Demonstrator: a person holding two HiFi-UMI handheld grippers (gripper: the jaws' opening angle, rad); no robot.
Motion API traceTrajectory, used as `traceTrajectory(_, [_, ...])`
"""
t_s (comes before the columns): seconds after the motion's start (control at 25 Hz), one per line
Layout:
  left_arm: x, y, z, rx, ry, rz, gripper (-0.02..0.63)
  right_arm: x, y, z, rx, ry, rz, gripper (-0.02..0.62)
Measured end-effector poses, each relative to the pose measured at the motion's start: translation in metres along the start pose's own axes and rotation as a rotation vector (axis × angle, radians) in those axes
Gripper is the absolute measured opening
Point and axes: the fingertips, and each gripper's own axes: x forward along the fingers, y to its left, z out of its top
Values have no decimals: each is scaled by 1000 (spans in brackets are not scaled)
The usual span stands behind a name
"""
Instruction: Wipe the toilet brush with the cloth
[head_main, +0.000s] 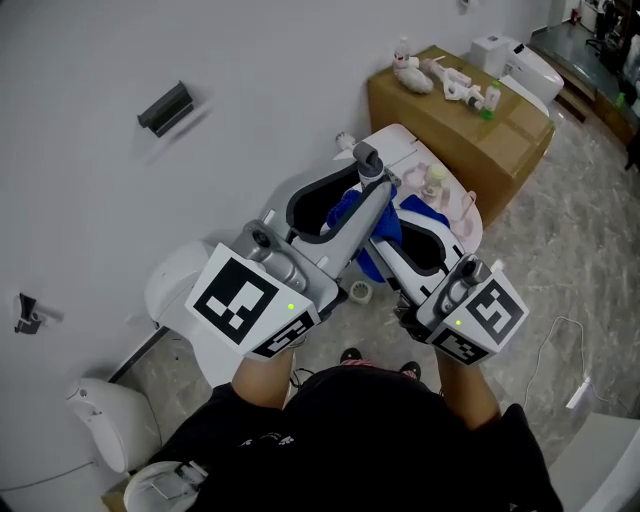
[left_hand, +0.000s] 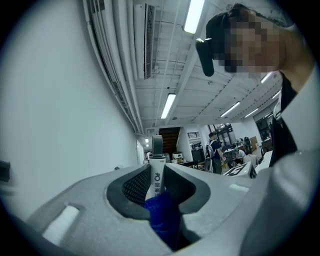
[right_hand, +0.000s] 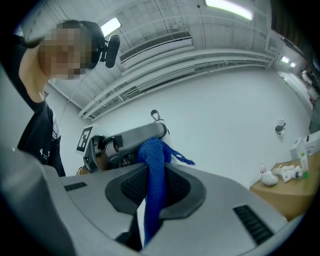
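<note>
Closest in, the two marker cubes, left and right, both raised in front of the person's dark shirt. The left claw is clamped on the toilet brush, its ribbed dark pads pressed against a smooth white handle with a small printed mark. That handle runs straight out from the claw, up and away, and ends in a grey cap with a hanging loop. The bristle end isn't showing in any view. The right claw is pinched tight on the cloth, a soft, nubbly blue fabric with a frayed corner trailing off. Here's the key relation: the cloth rises out of the right claw and drapes over the brush handle just beyond the left claw's tips, so cloth and handle are touching, with a fold also sitting in the left claw's mouth. My read is that the right claw does the wiping, sliding the cloth along the handle's long axis toward the grey cap. Behind them stands a cardboard box with small bottles on top
</note>
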Motion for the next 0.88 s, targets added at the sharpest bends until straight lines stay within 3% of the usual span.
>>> traceTrajectory(0.88, [-2, -2, 4, -14, -8, -25, 89, -6, -3, -18, 45, 37, -35, 64])
